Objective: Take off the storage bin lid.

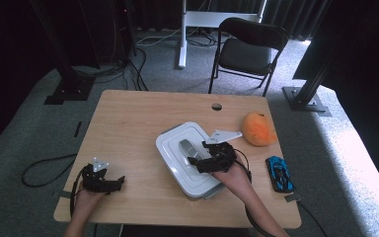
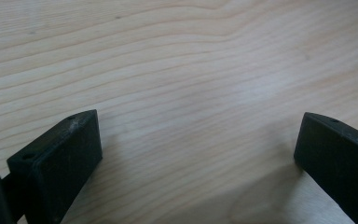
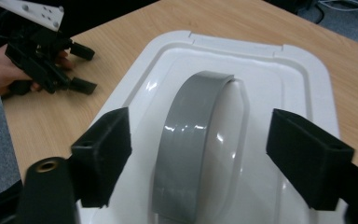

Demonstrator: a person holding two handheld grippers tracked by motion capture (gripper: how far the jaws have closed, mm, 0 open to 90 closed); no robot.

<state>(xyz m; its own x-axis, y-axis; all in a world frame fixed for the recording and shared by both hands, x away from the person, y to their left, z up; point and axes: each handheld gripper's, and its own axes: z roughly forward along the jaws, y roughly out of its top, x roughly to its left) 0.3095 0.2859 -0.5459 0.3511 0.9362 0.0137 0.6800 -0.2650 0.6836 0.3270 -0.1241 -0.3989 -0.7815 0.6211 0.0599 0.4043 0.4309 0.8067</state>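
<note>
The right gripper point(image 3: 198, 154) hovers over a white lidded container point(image 3: 303, 88), its jaws spread wide on either side of the lid's arched grey handle point(image 3: 191, 140) and clear of it, gripping nothing. The container sits near the middle of the wooden table point(image 1: 128, 123). An orange fruit point(image 1: 259, 129) and a blue toy car point(image 1: 279, 173) lie to its right. At the table's front left, the left gripper point(image 2: 198, 154) rests with jaws wide open over bare wood.

Left tool point(image 2: 198, 154) with black jaws wide apart, low over bare light wooden table point(image 2: 182, 70).
</note>
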